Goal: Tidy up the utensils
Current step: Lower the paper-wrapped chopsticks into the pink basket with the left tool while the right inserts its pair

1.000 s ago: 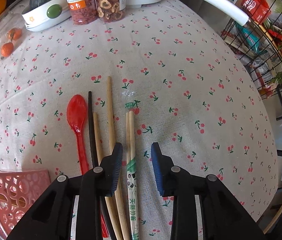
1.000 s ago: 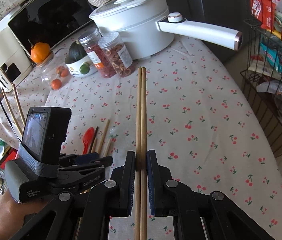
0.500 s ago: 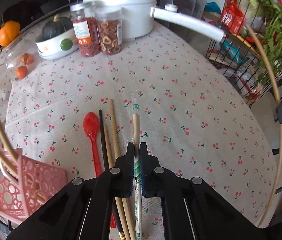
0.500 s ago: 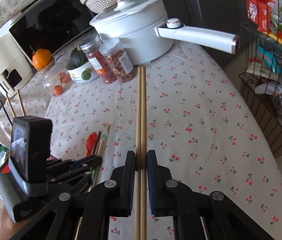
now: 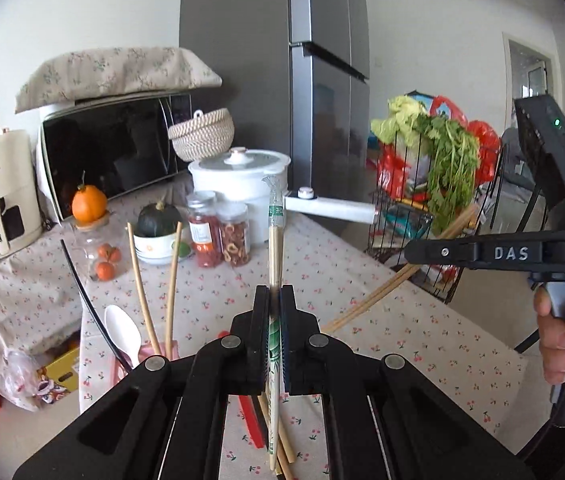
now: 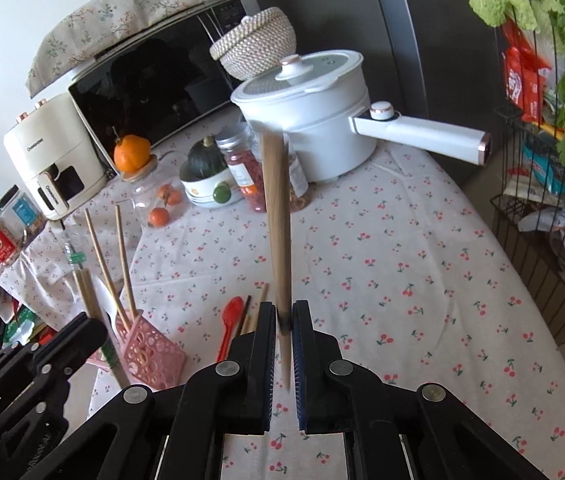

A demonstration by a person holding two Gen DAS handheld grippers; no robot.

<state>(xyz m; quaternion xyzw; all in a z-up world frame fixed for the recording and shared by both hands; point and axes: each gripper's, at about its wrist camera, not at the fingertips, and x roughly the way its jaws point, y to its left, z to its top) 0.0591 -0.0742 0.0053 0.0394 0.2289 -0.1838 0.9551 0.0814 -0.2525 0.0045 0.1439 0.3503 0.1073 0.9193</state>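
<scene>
A collision is the likeliest trouble — two long loads are carried close together, and the bare chopsticks (image 6: 278,240) could strike the pair already standing in the pink holder (image 6: 150,354) and tip it. A slip is also possible, since each load is pinched only near its lower end. The left gripper (image 5: 275,320) is clenched on the wrapped chopsticks (image 5: 275,240), which rise up and away from it. The right gripper (image 6: 284,344) is clamped on the bare chopsticks. The red spoon (image 6: 229,320) lies on the tablecloth (image 6: 402,280), right of the holder.
</scene>
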